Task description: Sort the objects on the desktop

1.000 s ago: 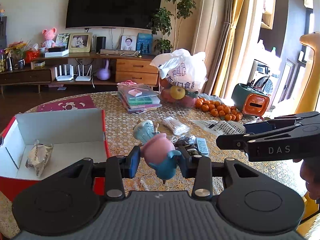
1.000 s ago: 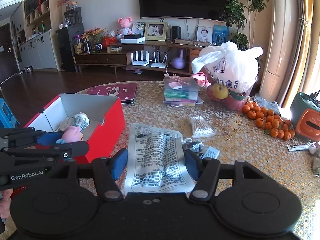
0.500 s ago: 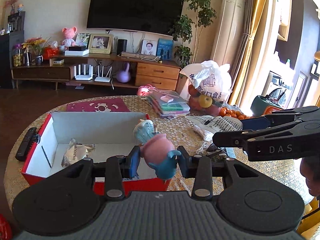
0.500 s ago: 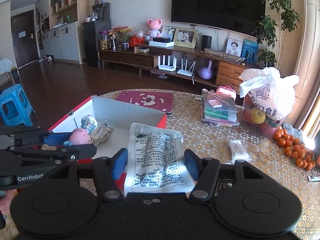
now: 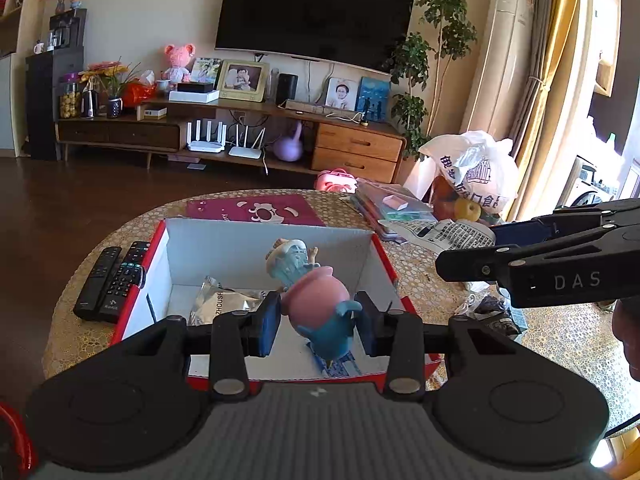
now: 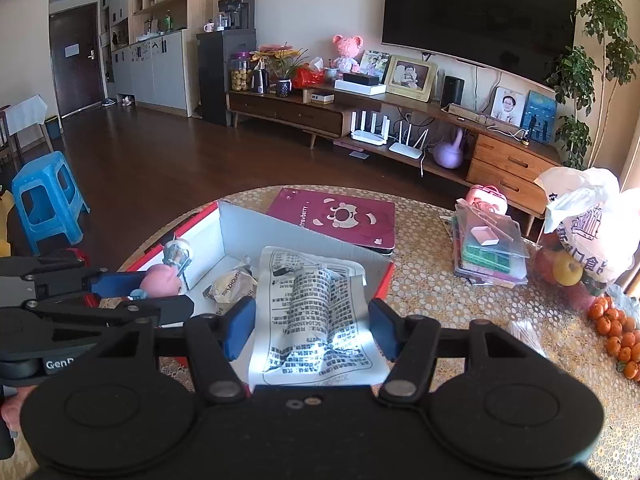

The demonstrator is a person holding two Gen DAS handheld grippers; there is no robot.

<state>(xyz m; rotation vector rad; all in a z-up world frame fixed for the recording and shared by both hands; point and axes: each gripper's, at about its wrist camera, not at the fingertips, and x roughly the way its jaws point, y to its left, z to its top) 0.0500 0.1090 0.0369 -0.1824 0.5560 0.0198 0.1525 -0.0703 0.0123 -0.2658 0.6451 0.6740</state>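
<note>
Both tools have been travelling leftward across the worktop (image 5: 560, 344) over the last second, so the red box (image 5: 160, 240) that was off to the left is now sitting straight ahead of the left tool (image 5: 318, 322). That left tool is gripping a toy figure (image 5: 316, 304), pink in the body with blue limbs and a pale blue hat, its blue pads (image 5: 269, 322) pressing the figure from both sides. The figure is hanging over the white inside of the box, tilted, with its hat pointing toward the far wall of the box.

A crinkled foil packet (image 5: 224, 300) is lying on the box floor, to the left of the figure. Two black remote controls (image 5: 110, 282) are resting side by side on the worktop, just beside the box's left wall.

The right tool (image 6: 312, 330) is holding a folded printed paper sheet (image 6: 316, 312) between its blue pads (image 6: 240, 328); the sheet is sagging in the middle, and from the right wrist view its far edge is overlapping the near right corner of the box (image 6: 208, 236). In the left wrist view, the right tool (image 5: 460, 268) is showing from the side at the right edge, its fingers close together.

Beyond the box, a maroon mat (image 6: 340, 216) is lying flat, and small oranges (image 6: 616, 328) are clustering at the far right.
</note>
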